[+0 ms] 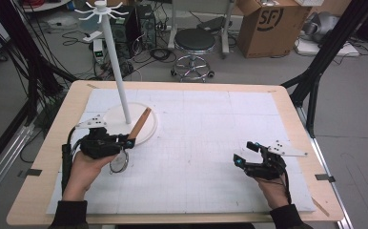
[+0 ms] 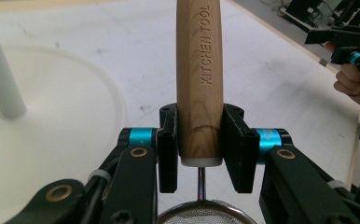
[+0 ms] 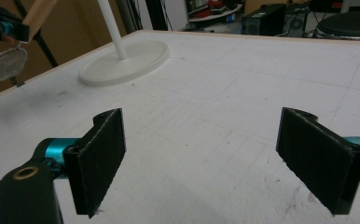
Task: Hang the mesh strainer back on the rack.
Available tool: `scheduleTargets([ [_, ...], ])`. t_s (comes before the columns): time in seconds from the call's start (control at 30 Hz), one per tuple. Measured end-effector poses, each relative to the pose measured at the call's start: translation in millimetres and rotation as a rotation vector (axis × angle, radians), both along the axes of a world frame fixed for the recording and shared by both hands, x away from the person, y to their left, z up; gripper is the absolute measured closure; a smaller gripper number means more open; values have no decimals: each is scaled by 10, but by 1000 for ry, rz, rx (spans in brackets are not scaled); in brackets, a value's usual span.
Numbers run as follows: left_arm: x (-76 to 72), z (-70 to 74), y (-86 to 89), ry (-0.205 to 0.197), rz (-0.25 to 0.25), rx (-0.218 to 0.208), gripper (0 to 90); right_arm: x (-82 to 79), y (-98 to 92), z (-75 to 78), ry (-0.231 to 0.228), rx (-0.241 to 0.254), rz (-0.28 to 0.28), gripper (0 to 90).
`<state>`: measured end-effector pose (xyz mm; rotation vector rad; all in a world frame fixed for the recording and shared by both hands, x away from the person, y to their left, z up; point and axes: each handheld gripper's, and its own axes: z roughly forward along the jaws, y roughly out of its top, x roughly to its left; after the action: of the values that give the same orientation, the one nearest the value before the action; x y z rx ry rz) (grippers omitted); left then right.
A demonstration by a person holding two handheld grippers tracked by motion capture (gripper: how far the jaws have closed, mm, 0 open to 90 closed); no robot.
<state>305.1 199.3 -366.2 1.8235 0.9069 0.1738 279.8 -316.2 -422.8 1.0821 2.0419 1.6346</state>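
The left gripper [image 1: 130, 141] is clamping its fingers on a mesh strainer's [image 1: 119, 162] wooden handle [image 2: 200, 84], lifting it beside the white rack base [image 1: 146, 131]. The right gripper [image 1: 245, 153] is resting wide open, holding nothing, over the white-matted bench [image 1: 206, 138]; cluttered workshop floor [image 1: 268, 71] beyond.

"KITCHEN TOOL" is stamped lengthwise into the strainer's wooden handle [image 2: 199, 84]. Over on the floor past the table, the cardboard box [image 1: 271, 26] carries a round dark "SF" logo on its side.

Light-brown wooden strainer handle [image 2: 199, 84], silver mesh [image 2: 201, 216], white stand [image 1: 117, 71], black tongs with teal bands
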Motion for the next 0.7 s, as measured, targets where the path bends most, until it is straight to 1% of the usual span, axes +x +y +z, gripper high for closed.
scheduleTargets([
  [0.03, -6, 15, 9, -15, 0, 1, 693, 0, 1, -1, 0, 0, 1, 150],
  [0.07, -10, 28, 21, -23, 10, -5, 693, 0, 1, -1, 0, 0, 1, 150],
  [0.1, -12, 38, 29, -34, 20, -15, 693, -2, 1, 1, -2, 1, 1, 150],
  [0.13, -11, 47, 35, -40, 17, -24, 693, -5, 0, 3, 0, 4, 0, 150],
  [0.17, -15, 57, 37, -51, 23, -28, 693, -5, -2, 4, 1, 6, -2, 150],
  [0.2, -20, 85, 52, -67, 29, -43, 693, -3, -5, 4, -3, 5, -4, 150],
  [0.23, -20, 85, 52, -67, 29, -43, 693, -3, -5, 4, -3, 5, -4, 150],
  [0.27, -25, 106, 66, -80, 33, -57, 693, -3, -9, 5, -4, 4, -5, 150],
  [0.37, -39, 190, 139, -109, 43, -134, 693, -5, -3, 5, -1, 5, -4, 150],
  [0.43, -52, 266, 207, -136, 61, -179, 693, -4, -2, 4, -2, 3, -3, 150],
  [0.47, -60, 309, 242, -152, 71, -194, 693, -6, -1, 4, 0, 2, -2, 150],
  [0.57, -88, 450, 346, -206, 105, -253, 693, -7, 0, 4, -1, 4, -3, 150],
  [0.6, -101, 510, 381, -232, 119, -276, 693, -7, -1, 4, -1, 3, -3, 150],
  [0.63, -109, 548, 400, -249, 128, -285, 693, -5, -1, 3, -1, 3, -1, 150],
  [0.7, -128, 641, 438, -296, 151, -308, 693, -4, 0, 2, 0, 3, -3, 150],
])
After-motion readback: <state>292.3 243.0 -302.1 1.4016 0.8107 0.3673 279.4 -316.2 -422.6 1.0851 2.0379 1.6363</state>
